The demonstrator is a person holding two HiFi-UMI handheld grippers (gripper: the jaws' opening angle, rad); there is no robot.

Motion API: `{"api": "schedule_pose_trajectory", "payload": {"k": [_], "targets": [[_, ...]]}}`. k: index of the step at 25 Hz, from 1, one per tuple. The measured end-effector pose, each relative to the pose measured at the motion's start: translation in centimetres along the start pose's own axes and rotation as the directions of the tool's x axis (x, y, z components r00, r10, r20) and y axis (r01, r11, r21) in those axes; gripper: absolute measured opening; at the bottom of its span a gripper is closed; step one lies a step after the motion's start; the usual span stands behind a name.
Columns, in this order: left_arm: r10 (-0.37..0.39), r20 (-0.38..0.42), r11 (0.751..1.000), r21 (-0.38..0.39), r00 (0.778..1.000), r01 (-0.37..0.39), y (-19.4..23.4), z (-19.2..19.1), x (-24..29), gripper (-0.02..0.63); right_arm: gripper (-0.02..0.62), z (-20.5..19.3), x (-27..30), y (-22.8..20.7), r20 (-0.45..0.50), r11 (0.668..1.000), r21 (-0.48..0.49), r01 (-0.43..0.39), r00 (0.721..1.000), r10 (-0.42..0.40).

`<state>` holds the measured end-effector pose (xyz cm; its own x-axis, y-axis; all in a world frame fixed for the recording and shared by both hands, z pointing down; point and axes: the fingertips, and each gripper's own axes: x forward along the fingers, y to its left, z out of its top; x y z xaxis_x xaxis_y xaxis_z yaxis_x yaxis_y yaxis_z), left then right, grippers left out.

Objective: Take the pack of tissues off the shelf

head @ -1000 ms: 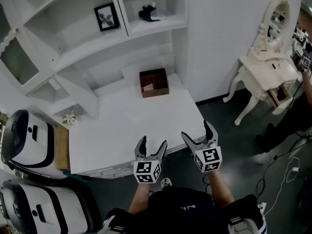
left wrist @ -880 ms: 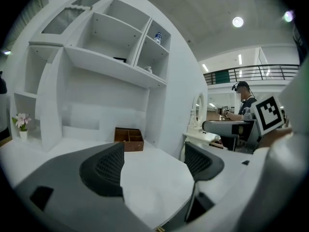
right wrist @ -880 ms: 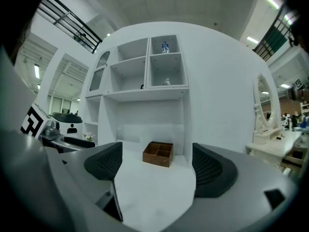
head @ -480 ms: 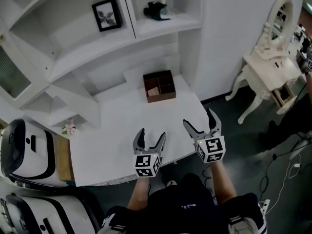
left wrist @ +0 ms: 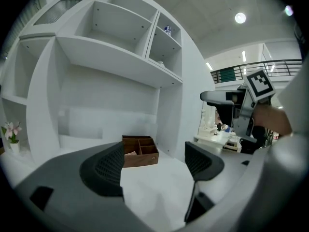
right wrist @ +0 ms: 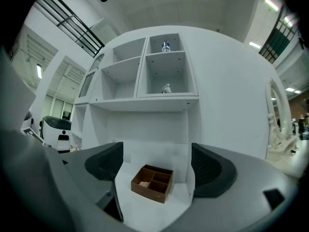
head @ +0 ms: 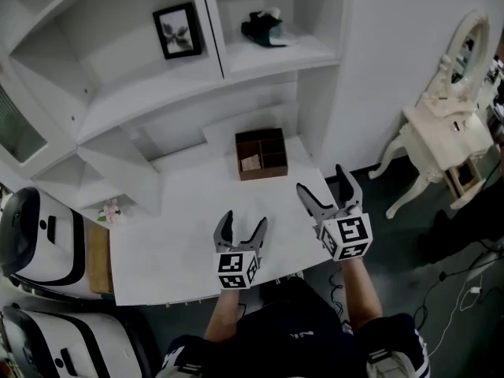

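The pack of tissues [head: 264, 28], dark green with white paper sticking up, lies in the right cubby of the white shelf [head: 157, 93], high above the desk. The right gripper view shows the pack of tissues [right wrist: 166, 88] small in the lower right cubby. My left gripper [head: 244, 220] hovers open over the desk's front edge, nothing between its fingers. My right gripper [head: 323, 182] is open too, held a little higher and farther right, near the desk's right corner. Both point toward the shelf, well short of the pack.
A brown wooden divided box [head: 261, 153] sits on the white desk [head: 181, 211] under the shelf. A framed picture [head: 177, 30] stands in the left cubby, a small bottle [right wrist: 166, 46] in the top one. A white dressing table [head: 453, 128] stands right, white machines [head: 39, 235] left.
Both grippers have edged forward from the desk's front edge to just over it, and the head view has shifted closer to the shelf. Both jaws stay open.
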<state>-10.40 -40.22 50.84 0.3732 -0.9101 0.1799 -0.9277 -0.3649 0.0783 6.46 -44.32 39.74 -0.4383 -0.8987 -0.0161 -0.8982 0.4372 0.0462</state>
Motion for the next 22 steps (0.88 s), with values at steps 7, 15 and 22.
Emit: {"api": "schedule_pose_trajectory", "payload": {"k": [7,15,22], "targets": [[0.058,0.001,0.998,-0.024,0.998,-0.058,0.3,1.1,2.7,0.374,0.423,5.5,3.9,-2.6,0.052,0.997,-0.002,-0.071,0.996,0.071],[0.092,-0.023,0.995,-0.035,0.995,-0.093,0.5,1.1,3.8,0.374,0.376,14.6,7.6,-4.0,0.183,0.986,-0.093,-0.137,0.971,0.152],[0.107,-0.049,0.993,-0.035,0.993,-0.109,0.6,0.5,3.6,0.374,0.354,21.7,10.5,-4.6,0.256,0.983,-0.097,-0.158,0.95,0.178]]}}
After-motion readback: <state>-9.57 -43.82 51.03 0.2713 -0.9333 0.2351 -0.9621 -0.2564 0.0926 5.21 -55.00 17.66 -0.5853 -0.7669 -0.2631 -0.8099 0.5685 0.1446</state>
